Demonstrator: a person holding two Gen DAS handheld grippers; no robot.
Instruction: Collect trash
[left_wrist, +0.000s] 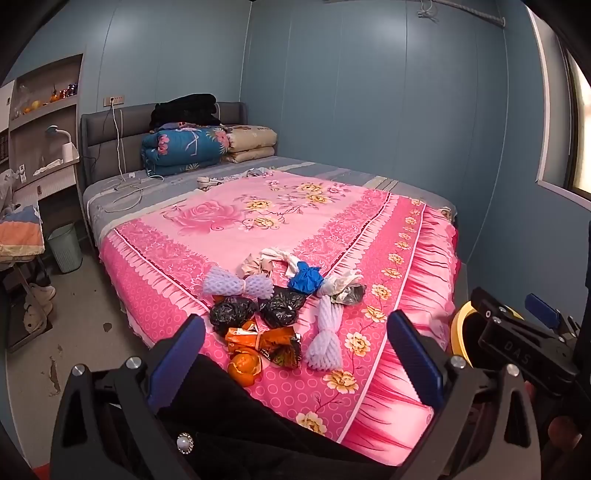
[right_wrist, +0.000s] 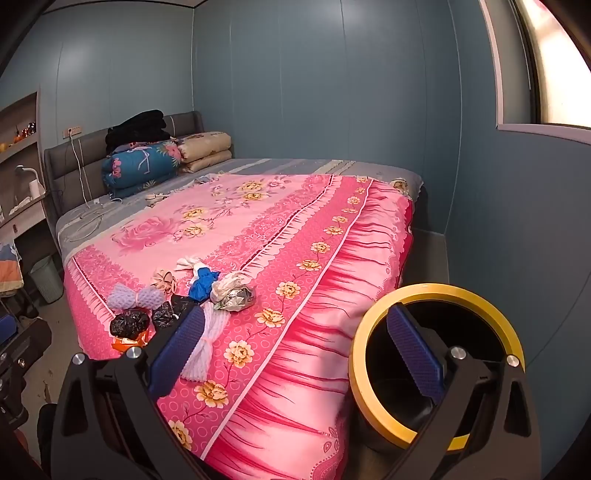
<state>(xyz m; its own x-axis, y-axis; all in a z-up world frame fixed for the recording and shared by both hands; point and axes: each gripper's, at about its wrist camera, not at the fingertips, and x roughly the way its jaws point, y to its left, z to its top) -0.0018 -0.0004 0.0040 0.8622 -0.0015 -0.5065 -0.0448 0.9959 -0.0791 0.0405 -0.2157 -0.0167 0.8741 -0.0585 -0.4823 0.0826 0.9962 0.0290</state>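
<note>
knotted trash (left_wrist: 280, 310) on pink bedspread (left_wrist: 221, 236) (foam nets, black bags, peel).

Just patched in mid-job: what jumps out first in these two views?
The bright pink floral bedspread dominates both views, with a cluster of trash near its foot: black crumpled plastic bags, a blue crumpled plastic bag, white foam fruit nets and orange peel. A black bin with a yellow rim stands on the floor at the bed's right side. Both the left tongs and the right tongs are open and empty.
</note>
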